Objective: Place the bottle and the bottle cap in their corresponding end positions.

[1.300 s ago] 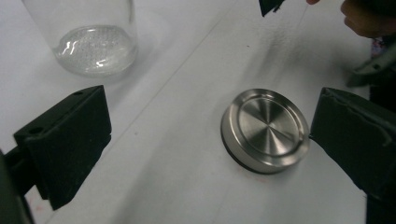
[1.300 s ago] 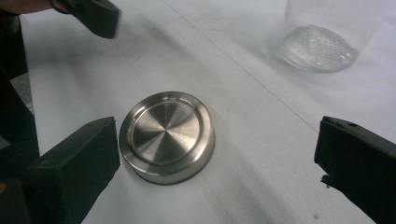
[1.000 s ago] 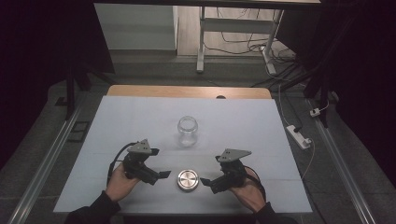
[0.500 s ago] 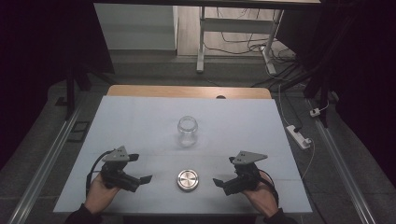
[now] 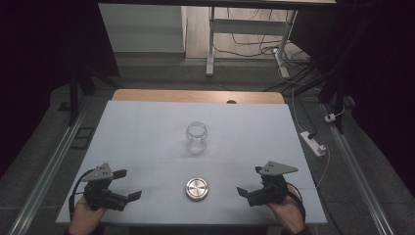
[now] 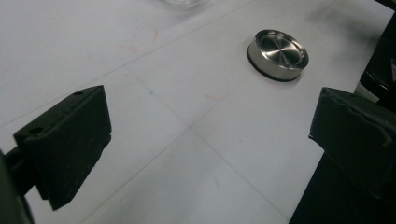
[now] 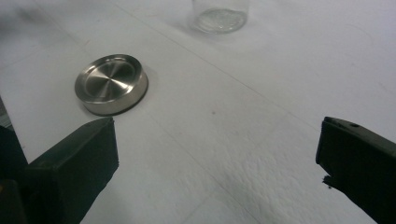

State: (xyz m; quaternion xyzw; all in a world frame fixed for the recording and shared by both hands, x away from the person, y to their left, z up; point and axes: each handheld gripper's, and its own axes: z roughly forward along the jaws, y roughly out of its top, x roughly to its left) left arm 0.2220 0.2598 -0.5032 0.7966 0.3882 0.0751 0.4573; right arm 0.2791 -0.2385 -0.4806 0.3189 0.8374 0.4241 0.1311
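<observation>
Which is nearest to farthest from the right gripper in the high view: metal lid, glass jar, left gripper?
From the right gripper, at the table's near right:
1. Metal lid, lying flat at the near centre, just to its left.
2. Glass jar, upright and open at mid-table, farther back and to the left.
3. Left gripper, at the near left edge, beyond the lid.

Glass jar (image 7: 219, 14) cut off by the top edge of the right gripper view, rim out of frame; barely a blurred sliver of its base (image 6: 180, 3) in the left gripper view. Both forearms cropped at the bottom edge of the high view.
</observation>
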